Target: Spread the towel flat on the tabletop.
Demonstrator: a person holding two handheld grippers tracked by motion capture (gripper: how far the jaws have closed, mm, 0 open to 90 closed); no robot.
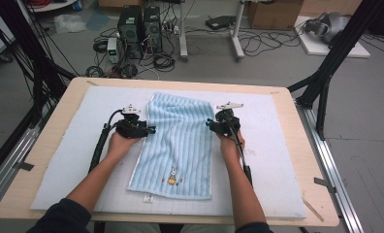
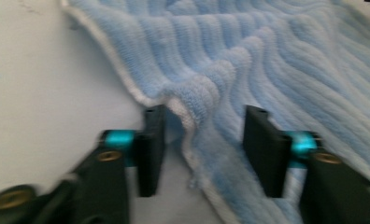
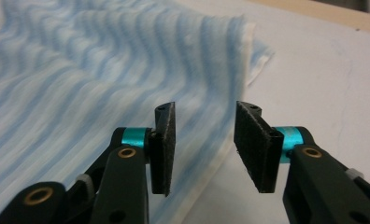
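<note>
A light blue striped towel [image 1: 178,141] with a small rabbit picture near its front end lies lengthwise on the white mat [image 1: 69,150]. My left gripper [image 1: 151,130] sits at the towel's left edge, about halfway along. In the left gripper view its jaws [image 2: 204,144] stand apart with a raised fold of the towel's hem [image 2: 188,116] between them, and the pads do not press on it. My right gripper [image 1: 208,124] is at the towel's right edge. Its jaws [image 3: 204,144] are open over the hem of the towel [image 3: 80,70], with nothing gripped.
The mat covers a wooden table [image 1: 306,145] with bare wood around its rim. A small white tag [image 1: 148,198] lies by the towel's front edge. On the floor behind the table are computer towers [image 1: 139,26], cables and boxes. Black frame poles [image 1: 326,73] stand at both sides.
</note>
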